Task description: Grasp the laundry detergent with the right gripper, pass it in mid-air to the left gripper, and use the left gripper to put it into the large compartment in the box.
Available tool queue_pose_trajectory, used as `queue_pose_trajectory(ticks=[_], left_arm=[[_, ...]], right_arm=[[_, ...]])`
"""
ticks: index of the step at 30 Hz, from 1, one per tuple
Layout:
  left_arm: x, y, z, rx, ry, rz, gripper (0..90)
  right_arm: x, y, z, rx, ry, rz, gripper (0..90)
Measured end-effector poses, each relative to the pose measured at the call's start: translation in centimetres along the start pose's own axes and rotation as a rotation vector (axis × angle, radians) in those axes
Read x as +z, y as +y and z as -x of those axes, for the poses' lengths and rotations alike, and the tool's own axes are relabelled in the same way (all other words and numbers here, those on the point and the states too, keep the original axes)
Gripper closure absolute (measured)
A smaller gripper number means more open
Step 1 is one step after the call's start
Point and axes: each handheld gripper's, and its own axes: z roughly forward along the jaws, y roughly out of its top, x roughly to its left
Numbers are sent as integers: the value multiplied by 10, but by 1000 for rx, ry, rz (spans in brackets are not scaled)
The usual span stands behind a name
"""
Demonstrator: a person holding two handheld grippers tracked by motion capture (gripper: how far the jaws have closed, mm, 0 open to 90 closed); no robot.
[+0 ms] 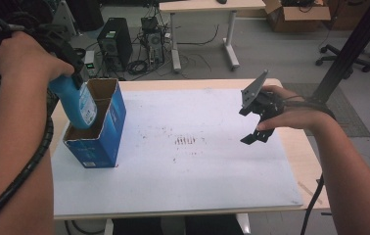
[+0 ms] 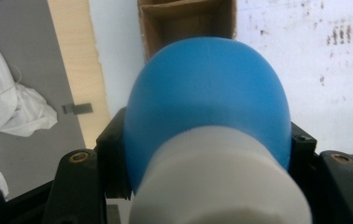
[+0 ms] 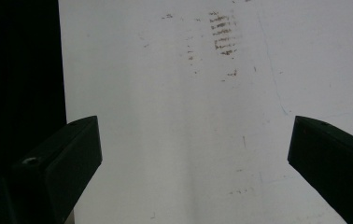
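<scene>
Your left tongs (image 1: 75,73) are clamped on the neck of a blue bottle (image 1: 78,103), just below its white cap (image 2: 221,186); the left gripper view shows a black jaw pressed against each side of the bottle. The bottle hangs tilted, base down, with its lower part inside the open top of the blue box (image 1: 102,132). The box stands upright on the white sheet (image 1: 197,166) at the left of the counter (image 1: 310,161), and a cardboard divider splits its inside. Brown marks (image 1: 185,141) stain the sheet near its centre. Your right tongs (image 1: 254,129) hover over the right part of the sheet, jaws spread wide with nothing between them.
</scene>
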Motion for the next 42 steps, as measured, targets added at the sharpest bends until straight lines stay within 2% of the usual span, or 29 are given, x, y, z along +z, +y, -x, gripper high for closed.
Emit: queue_pose_trajectory(ticks=[5, 9, 12, 19, 21, 22, 23, 24, 27, 30, 42], left_arm=[[13, 0, -7, -16, -29, -3, 379], [23, 1, -9, -14, -36, -11, 379], [29, 1, -8, -12, -35, -15, 378], [60, 4, -7, 0, -32, -37, 378], [63, 4, -7, 0, -32, -39, 378], [71, 5, -7, 3, -31, -47, 378], [71, 5, -7, 3, -31, -47, 378], [79, 5, -6, 1, -30, -51, 378], [87, 6, -6, 4, -32, -64, 378], [102, 7, -3, 6, -32, -68, 378], [135, 8, 1, 7, -18, -79, 378]], right_arm=[[0, 1, -1, -1, 2, 1, 26], [1, 2, -1, -4, 5, 1, 27], [2, 2, -1, 3, 9, -1, 26], [3, 2, -1, 5, 17, -12, 26], [3, 2, -1, 5, 17, -15, 26], [3, 2, -2, 6, 19, -14, 26], [3, 2, -2, 6, 19, -14, 26], [3, 2, -2, 6, 19, -15, 26], [3, 3, -2, 8, 14, -14, 25], [4, 4, -3, 5, 17, -13, 27], [4, 3, -4, 5, 14, -4, 26]])
